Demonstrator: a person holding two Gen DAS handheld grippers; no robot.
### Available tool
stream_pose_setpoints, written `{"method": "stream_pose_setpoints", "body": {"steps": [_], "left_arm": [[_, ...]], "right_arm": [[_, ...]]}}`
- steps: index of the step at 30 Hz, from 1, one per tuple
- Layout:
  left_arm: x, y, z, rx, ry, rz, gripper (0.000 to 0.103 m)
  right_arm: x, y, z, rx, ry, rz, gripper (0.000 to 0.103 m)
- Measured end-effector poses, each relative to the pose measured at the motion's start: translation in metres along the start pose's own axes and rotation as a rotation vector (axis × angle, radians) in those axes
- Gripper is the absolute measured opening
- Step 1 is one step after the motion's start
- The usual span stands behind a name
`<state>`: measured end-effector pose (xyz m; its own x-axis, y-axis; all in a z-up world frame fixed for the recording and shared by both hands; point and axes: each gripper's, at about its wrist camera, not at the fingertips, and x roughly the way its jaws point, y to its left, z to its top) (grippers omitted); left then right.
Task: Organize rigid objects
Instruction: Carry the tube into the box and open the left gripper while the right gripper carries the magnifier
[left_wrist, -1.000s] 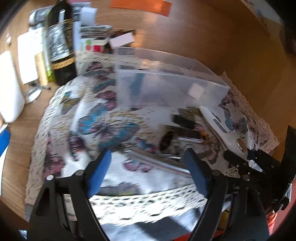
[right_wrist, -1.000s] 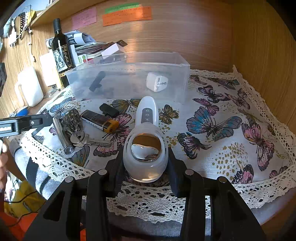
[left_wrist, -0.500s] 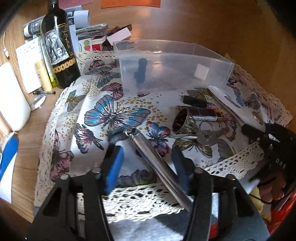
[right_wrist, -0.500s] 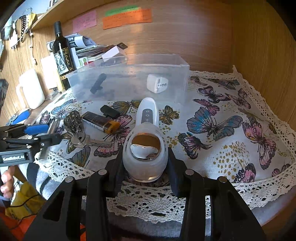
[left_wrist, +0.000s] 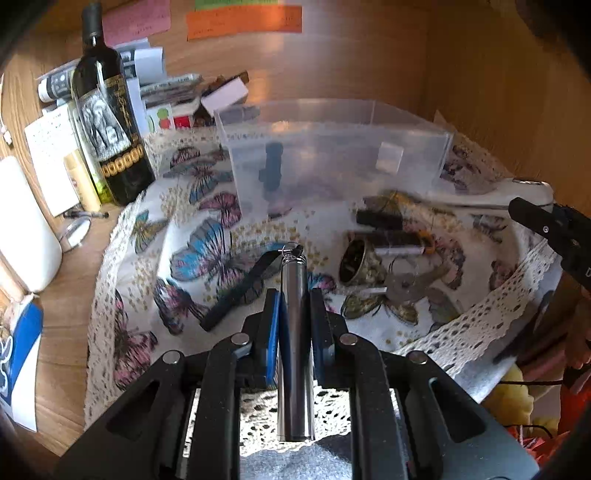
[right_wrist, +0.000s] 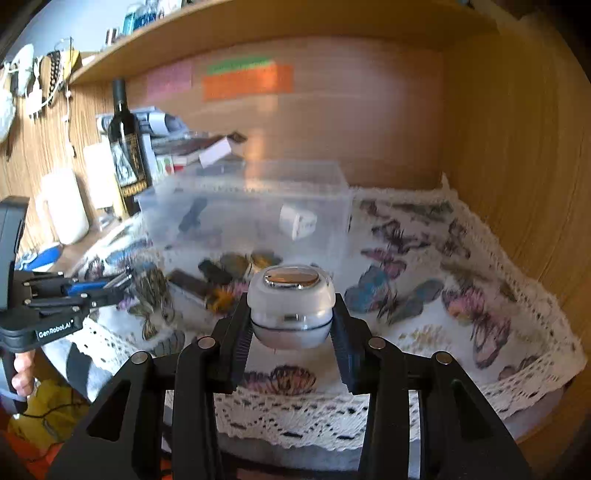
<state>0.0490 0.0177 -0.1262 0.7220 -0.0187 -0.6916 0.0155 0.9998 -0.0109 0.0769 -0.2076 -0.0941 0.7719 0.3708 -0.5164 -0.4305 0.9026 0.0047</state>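
My left gripper (left_wrist: 294, 295) is shut on a silver metal cylinder (left_wrist: 294, 332) with a black strap (left_wrist: 240, 291), held above the butterfly cloth (left_wrist: 207, 236). My right gripper (right_wrist: 291, 306) is shut on a white handheld device (right_wrist: 290, 306) with a chrome cap, lifted off the cloth and tilted up. A clear plastic bin (left_wrist: 332, 155) stands behind, also in the right wrist view (right_wrist: 243, 210); it holds a black object (left_wrist: 271, 166) and a white plug adapter (right_wrist: 297, 221). Keys (left_wrist: 399, 284), a lighter (left_wrist: 395, 242) and a small black item (left_wrist: 378, 218) lie on the cloth.
A wine bottle (left_wrist: 107, 110), papers and boxes (left_wrist: 177, 96) stand at the back left, with a white jug (left_wrist: 22, 225) further left. Wooden walls close the back and right. The cloth's lace edge (right_wrist: 332, 417) hangs over the front.
My left gripper closed on the silver cylinder and lifted it. My right gripper raised the white device off the cloth and tilted it upward.
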Motion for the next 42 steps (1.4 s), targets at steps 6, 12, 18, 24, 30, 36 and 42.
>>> {"method": "stream_pose_setpoints", "body": {"steps": [6, 12, 18, 24, 30, 36, 42], "left_arm": [[-0.021, 0.005, 0.021, -0.011, -0.075, -0.03, 0.015], [-0.033, 0.011, 0.047, -0.027, -0.131, -0.054, 0.015], [-0.033, 0.017, 0.068, -0.031, -0.162, -0.048, 0.015], [-0.029, 0.029, 0.094, -0.053, -0.178, -0.072, 0.015], [-0.021, 0.032, 0.121, -0.048, -0.195, -0.077, 0.015], [-0.004, 0.03, 0.147, -0.022, -0.199, -0.088, 0.015], [0.039, 0.025, 0.155, 0.002, -0.116, -0.103, 0.015]], "right_arm": [[-0.01, -0.001, 0.019, 0.005, -0.068, 0.0, 0.037], [-0.013, -0.005, 0.042, 0.014, -0.115, 0.02, 0.037], [-0.013, -0.012, 0.068, 0.016, -0.147, 0.046, 0.037], [-0.015, -0.013, 0.098, -0.004, -0.199, 0.05, 0.037], [0.001, -0.009, 0.126, -0.024, -0.226, 0.084, 0.037], [0.037, 0.008, 0.136, -0.063, -0.175, 0.12, 0.037], [0.082, 0.022, 0.136, -0.078, -0.09, 0.178, 0.037]]}}
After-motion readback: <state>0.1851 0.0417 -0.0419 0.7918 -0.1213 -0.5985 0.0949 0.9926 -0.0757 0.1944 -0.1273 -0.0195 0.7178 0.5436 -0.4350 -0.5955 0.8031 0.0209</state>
